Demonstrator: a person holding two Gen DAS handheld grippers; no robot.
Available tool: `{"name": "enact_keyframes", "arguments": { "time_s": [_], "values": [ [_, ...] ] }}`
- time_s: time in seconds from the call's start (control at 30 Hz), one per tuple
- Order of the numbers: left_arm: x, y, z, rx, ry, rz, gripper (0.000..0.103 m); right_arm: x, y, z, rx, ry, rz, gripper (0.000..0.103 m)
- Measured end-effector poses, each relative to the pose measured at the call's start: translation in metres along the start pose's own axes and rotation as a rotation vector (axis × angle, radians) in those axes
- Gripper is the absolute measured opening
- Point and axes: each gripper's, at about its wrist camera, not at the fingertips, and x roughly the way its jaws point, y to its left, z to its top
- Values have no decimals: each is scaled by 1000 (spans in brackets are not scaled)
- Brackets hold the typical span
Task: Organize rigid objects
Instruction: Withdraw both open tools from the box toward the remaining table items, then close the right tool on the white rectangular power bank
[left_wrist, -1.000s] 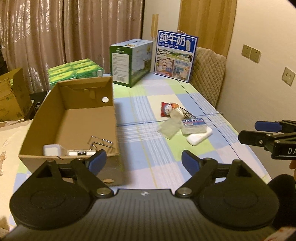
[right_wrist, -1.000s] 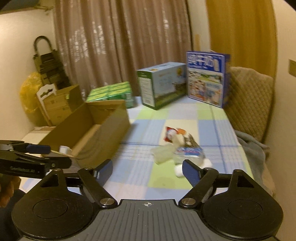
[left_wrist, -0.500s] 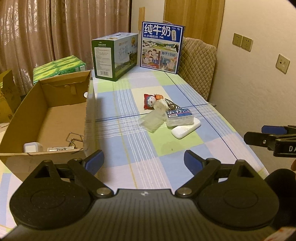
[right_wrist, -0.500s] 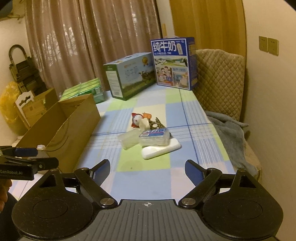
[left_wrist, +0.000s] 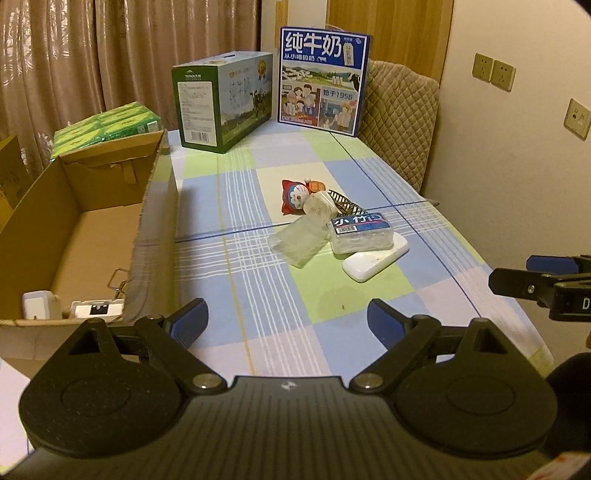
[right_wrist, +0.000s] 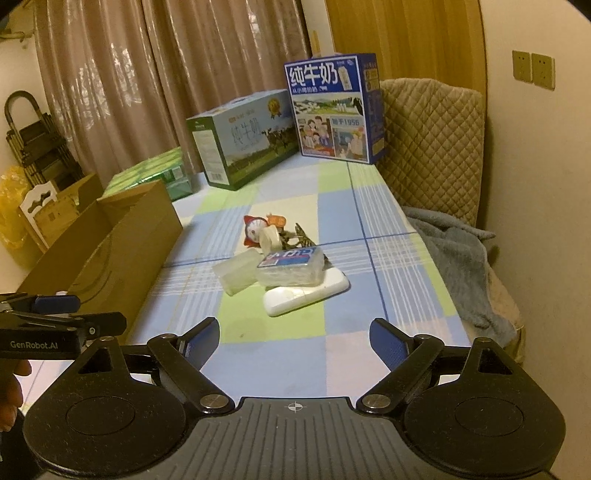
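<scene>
A small pile lies mid-table: a white flat case (left_wrist: 375, 256) (right_wrist: 306, 291), on it a clear box with a blue label (left_wrist: 360, 232) (right_wrist: 290, 267), a plain clear box (left_wrist: 299, 240) (right_wrist: 236, 275), a small clear jar (left_wrist: 319, 206), a red and blue toy figure (left_wrist: 295, 195) (right_wrist: 255, 229) and a dark clip (left_wrist: 343, 205). My left gripper (left_wrist: 288, 317) and right gripper (right_wrist: 294, 339) both stand open and empty, short of the pile. An open cardboard box (left_wrist: 92, 236) (right_wrist: 110, 254) at the left holds a white adapter (left_wrist: 37, 304) and a wire clip (left_wrist: 118, 282).
Two milk cartons (left_wrist: 221, 99) (left_wrist: 321, 77) stand at the table's far end, green packs (left_wrist: 107, 125) beside the box. A quilted chair (right_wrist: 432, 147) and a blue blanket (right_wrist: 458, 258) line the right edge. A person's hand (right_wrist: 11, 398) shows at the left.
Both grippers have come forward and lower toward the pile, which now looks larger. The left view has swung from the cardboard box toward the table's middle. Both stay open.
</scene>
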Motion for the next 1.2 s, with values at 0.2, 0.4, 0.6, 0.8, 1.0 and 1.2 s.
{"name": "enact_keyframes", "arguments": {
  "time_s": [0.2,0.4,0.6,0.8,1.0,1.2],
  "values": [
    [28,-7,3,18,20,-2,91,33,-12,8,-15,36,12,86],
    [59,-11,6,22,49,-7,91,71,-26,23,-79,75,22,86],
    [87,-15,9,32,66,-17,91,117,-40,36,-154,120,46,86],
    [106,-10,12,16,76,-18,91,159,-54,36,-148,161,55,86],
    [113,-7,10,12,82,-24,91,188,-52,36,-183,151,89,86],
    [113,-3,8,-3,84,-32,91,199,-62,50,-138,100,69,86]
  ]
}}
